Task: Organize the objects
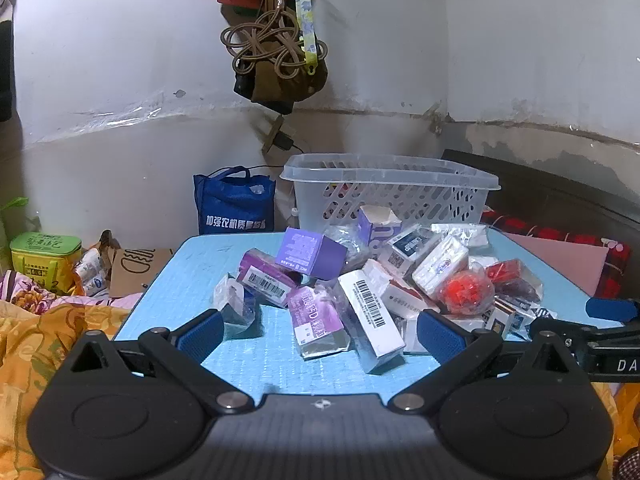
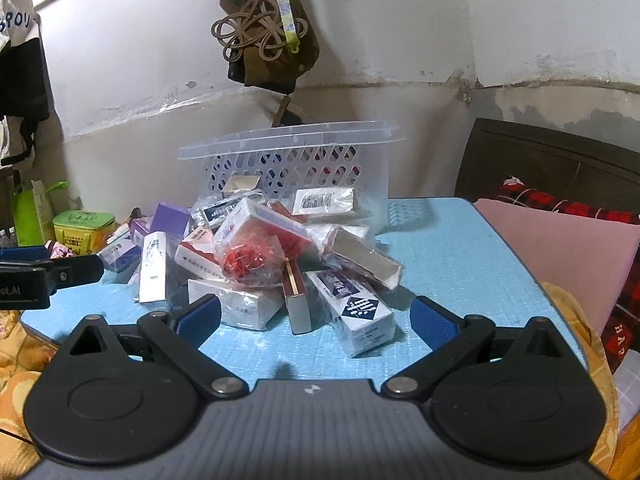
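While both sets of jaws are held spread and empty, pile of small cartons [image 1: 360,280] is seen just ahead of left gripper [image 1: 320,334] and right gripper [image 2: 316,320], on blue table [image 1: 208,264], before clear basket [image 2: 292,160]. Cartons judged light, stiff; best gripped across narrow sides. Film-wrapped ones, red bagged item [image 2: 248,260] probably slippery, soft.

We saw dim, cool indoor light in both views, soft shadows under the boxes on the tabletop [image 1: 192,276], dark fisheye corners, bowed wall lines, and slight blur throughout.
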Motion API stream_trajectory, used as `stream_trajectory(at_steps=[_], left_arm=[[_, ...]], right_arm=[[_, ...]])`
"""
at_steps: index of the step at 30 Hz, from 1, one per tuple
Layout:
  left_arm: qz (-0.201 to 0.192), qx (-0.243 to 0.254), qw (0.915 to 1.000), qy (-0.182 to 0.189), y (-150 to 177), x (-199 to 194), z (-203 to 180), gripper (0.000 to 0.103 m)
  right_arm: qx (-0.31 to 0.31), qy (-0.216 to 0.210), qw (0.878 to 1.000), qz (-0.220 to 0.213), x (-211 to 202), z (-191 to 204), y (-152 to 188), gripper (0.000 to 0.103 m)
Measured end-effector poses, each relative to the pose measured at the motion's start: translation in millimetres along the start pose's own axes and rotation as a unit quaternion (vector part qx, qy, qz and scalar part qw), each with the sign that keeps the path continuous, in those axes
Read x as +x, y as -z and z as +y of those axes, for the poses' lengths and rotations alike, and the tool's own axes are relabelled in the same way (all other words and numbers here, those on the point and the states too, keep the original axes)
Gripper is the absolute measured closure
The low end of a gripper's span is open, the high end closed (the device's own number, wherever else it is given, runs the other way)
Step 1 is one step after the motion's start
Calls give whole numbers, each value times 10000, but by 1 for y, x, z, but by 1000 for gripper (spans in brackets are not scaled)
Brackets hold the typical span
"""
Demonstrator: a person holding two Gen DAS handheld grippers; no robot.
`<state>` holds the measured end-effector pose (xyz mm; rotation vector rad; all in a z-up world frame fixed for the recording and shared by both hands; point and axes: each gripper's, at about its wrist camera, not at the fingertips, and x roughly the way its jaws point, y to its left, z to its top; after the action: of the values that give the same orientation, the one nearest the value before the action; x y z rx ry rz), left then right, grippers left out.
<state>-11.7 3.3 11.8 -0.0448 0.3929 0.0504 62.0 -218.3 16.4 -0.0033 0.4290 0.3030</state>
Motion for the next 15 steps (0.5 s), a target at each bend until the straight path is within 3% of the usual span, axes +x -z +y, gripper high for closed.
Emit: stream_trajectory(at_steps=[15], left_arm=[[-93,-29,9998,187,1,-3,0,0]], right_arm=[[20,-37,10000,77,1,1,1,0]])
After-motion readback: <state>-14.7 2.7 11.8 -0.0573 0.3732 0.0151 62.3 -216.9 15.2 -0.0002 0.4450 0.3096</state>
